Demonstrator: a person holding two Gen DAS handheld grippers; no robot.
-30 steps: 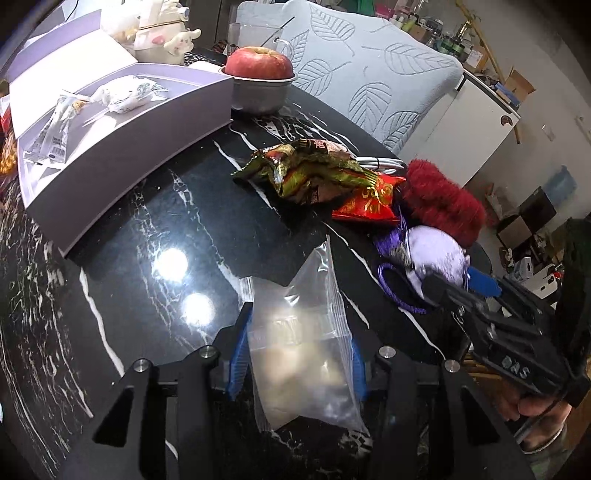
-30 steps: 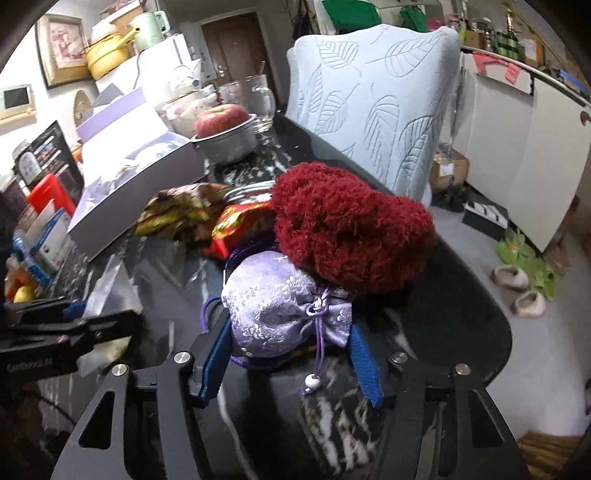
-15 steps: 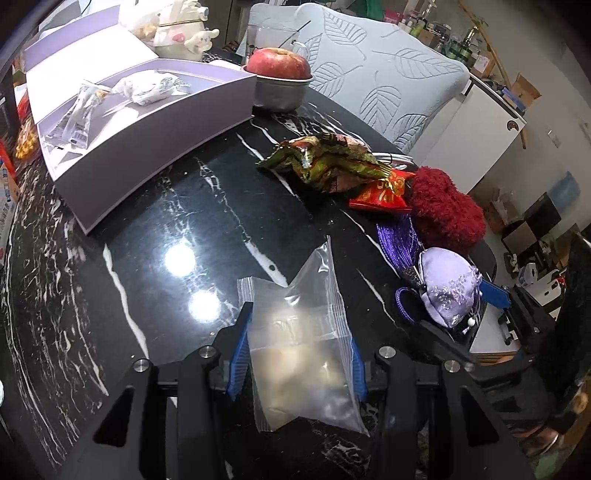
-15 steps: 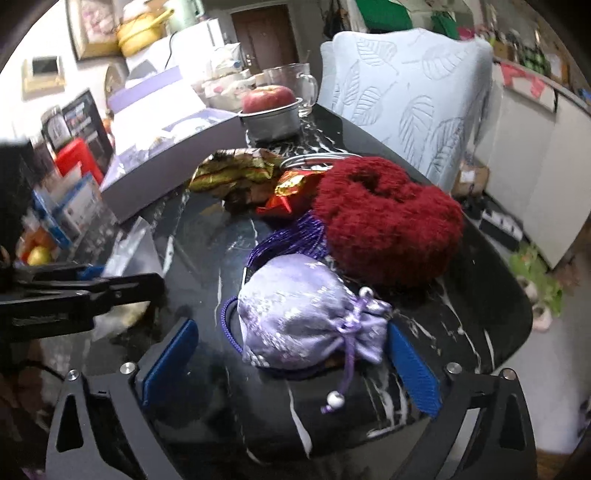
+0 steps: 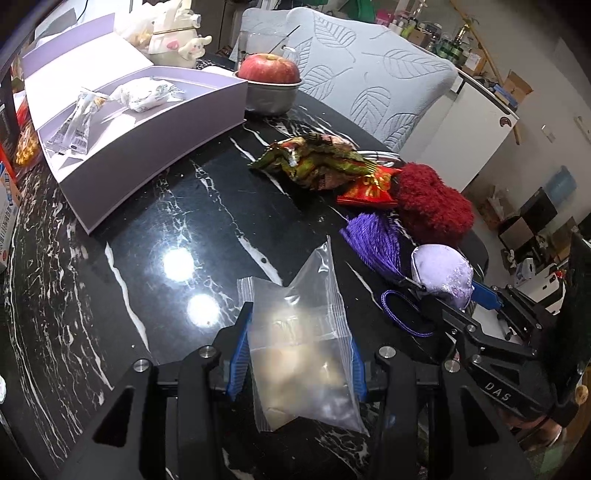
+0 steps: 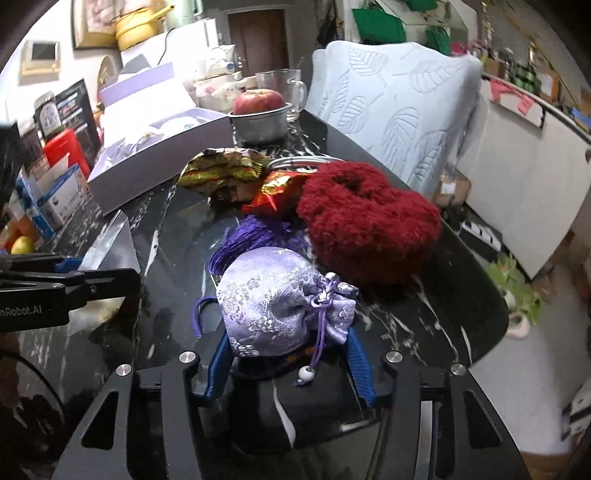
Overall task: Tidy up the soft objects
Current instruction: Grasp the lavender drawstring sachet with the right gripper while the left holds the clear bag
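This is a lived-in home, likely a dining corner. A black marble table (image 5: 110, 266) has a leaf-patterned chair (image 6: 399, 110) drawn up to it and carries an apple (image 5: 267, 67) in a metal bowl (image 5: 273, 96) and snack packets (image 5: 314, 162). A framed picture (image 6: 92, 22), door (image 6: 256, 40) and slippers (image 6: 517, 321) on the floor confirm it.

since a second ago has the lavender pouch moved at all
Yes. The lavender pouch sat against the red fuzzy scrunchie a second ago; now it lies nearer the camera with a gap, between the right claw fingers.
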